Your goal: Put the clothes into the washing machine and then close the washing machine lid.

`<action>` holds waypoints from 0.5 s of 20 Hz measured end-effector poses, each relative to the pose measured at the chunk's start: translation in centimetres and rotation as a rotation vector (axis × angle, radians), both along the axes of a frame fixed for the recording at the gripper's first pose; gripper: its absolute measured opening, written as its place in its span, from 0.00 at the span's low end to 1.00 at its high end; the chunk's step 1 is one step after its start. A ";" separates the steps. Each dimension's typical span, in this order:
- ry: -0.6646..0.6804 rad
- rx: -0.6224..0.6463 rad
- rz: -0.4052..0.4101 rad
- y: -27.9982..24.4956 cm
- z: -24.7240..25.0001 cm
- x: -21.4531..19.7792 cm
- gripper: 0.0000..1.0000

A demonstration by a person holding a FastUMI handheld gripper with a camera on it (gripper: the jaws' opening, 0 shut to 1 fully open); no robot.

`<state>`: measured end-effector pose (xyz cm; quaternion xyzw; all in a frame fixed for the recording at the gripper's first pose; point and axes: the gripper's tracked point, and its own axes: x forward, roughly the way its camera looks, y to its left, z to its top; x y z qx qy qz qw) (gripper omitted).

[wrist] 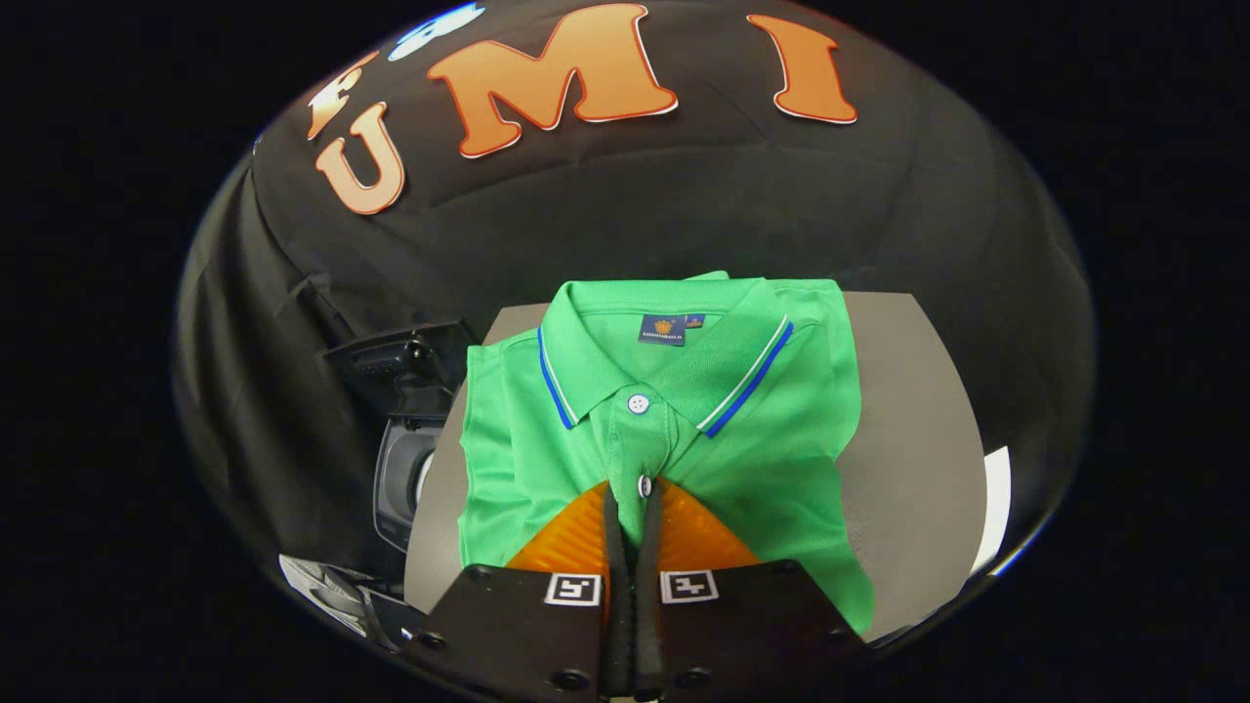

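Your pinch takes in only a thin fold of cloth, so by my reckoning the folded green polo shirt (664,430) could slip out or unfold and drag as you lift it off the grey table (908,430) toward the washing machine (405,469), which stands just past the table's edge beside the shirt's sleeve side. The gripper (633,508) is clenched nearly closed over the button placket below the collar. A sliver of fabric seems caught between the fingers, but a firm grasp is not something you can tell from here.
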<state>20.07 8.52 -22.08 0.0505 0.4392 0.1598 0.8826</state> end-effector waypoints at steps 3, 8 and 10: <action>-0.107 0.060 -0.009 0.1 0.5 0.2 0.08; -0.332 0.304 -0.057 0.0 3.1 0.2 0.08; -0.424 0.370 -0.051 -0.7 5.1 -0.2 0.08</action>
